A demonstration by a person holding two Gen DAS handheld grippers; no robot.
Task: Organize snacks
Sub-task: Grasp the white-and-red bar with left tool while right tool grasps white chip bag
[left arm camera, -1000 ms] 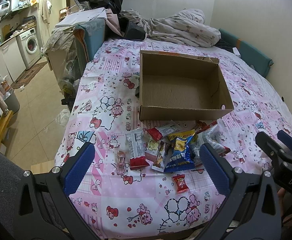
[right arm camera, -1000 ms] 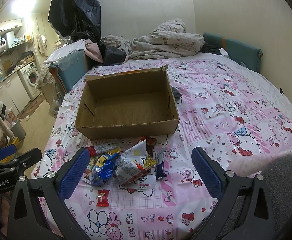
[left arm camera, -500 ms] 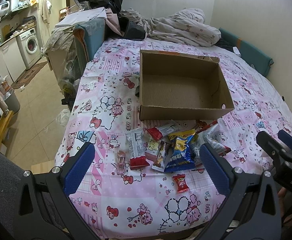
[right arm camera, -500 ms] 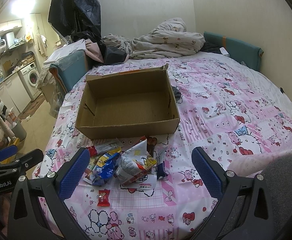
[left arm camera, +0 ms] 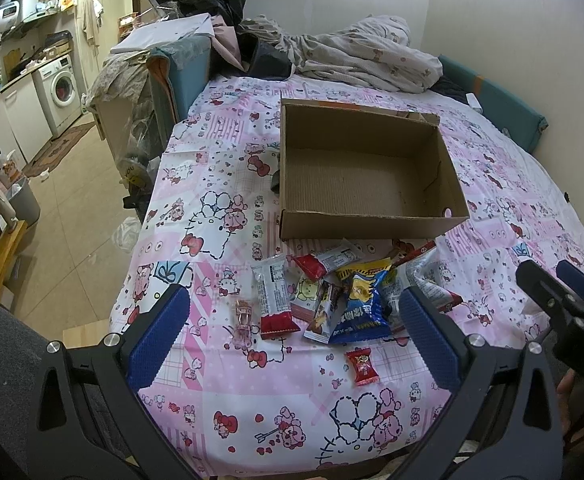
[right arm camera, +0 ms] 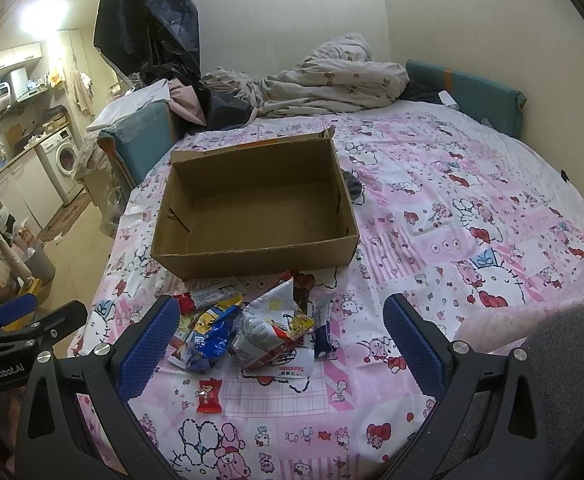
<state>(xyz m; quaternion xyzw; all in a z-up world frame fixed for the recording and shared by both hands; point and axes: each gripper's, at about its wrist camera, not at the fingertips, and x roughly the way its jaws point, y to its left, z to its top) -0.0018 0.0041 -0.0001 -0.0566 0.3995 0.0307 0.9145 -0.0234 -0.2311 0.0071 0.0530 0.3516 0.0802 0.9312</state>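
A bed covered with a pink and white cartoon-print sheet [left arm camera: 212, 216] fills most of both views, set into the corner of a room with plain pale walls. At its far end lies a rumpled grey blanket [right arm camera: 324, 80], with a teal padded headboard [right arm camera: 472, 88] running along the right-hand wall. An open, empty cardboard box [left arm camera: 364, 176] sits on the sheet, and the snacks [left arm camera: 332, 296] lie in a loose heap just in front of its near wall: a blue bag [left arm camera: 362, 304], a white-and-red bar [left arm camera: 274, 296], a crumpled silver pack [right arm camera: 268, 328], and a small red candy [left arm camera: 362, 366] lying apart, nearer the bed's edge. To the left, past a teal piece of furniture piled with clothes, a tiled floor [left arm camera: 72, 208] leads to a kitchen corner with a washing machine [left arm camera: 62, 88] and white cabinets. The left gripper [left arm camera: 292, 336] hovers above the near edge of the bed with its jaws spread wide, holding nothing; the right gripper [right arm camera: 280, 344] hangs likewise, jaws wide apart and empty, over the heap.
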